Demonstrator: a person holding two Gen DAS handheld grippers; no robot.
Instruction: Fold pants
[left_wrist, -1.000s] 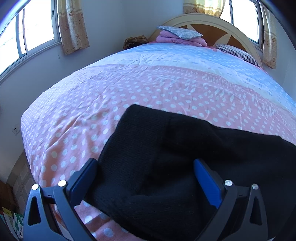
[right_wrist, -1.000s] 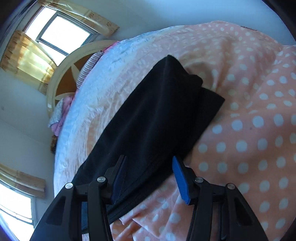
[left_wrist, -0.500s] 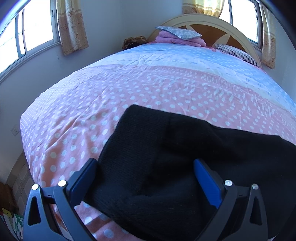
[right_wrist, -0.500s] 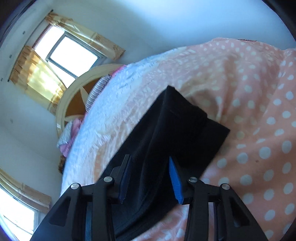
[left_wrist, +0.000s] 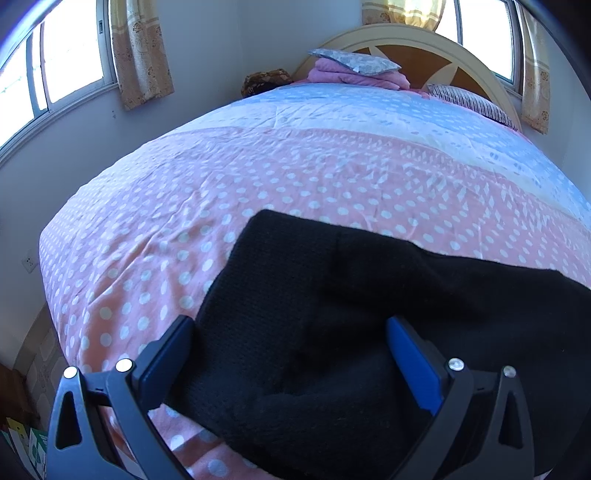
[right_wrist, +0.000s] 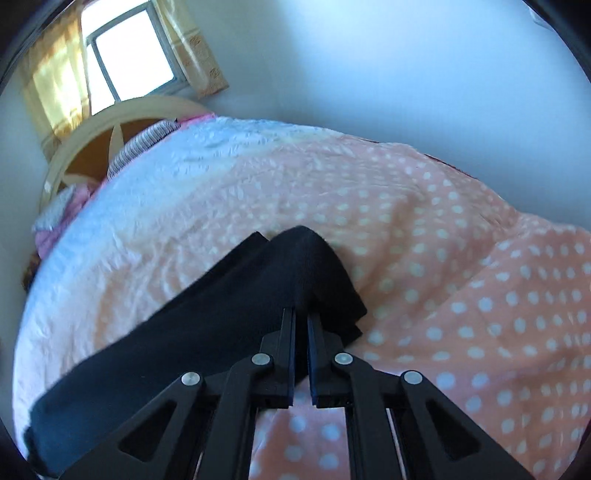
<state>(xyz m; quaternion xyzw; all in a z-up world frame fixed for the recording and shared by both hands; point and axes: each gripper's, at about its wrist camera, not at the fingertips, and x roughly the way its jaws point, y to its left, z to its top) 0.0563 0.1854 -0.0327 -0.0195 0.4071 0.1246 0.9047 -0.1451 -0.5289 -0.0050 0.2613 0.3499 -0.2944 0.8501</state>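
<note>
Right tongs (right_wrist: 301, 321) now pinched on the pants (right_wrist: 207, 325) hem, lifted off the bed (right_wrist: 443, 258); fold starting. Left tongs (left_wrist: 288, 354) wide apart, straddling pants, gripping nothing.

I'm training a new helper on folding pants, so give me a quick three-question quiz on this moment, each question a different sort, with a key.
1. True or false: the right gripper has its jaws shut on the pants.
2. Multiple choice: the left gripper is A) shut on the pants, B) open over the pants, C) gripping a pillow.
3. Fill in: the pants lie on a pink ____ with white dots.

Key
1. True; the cloth bunches up at its jaws.
2. B
3. bedspread
</note>
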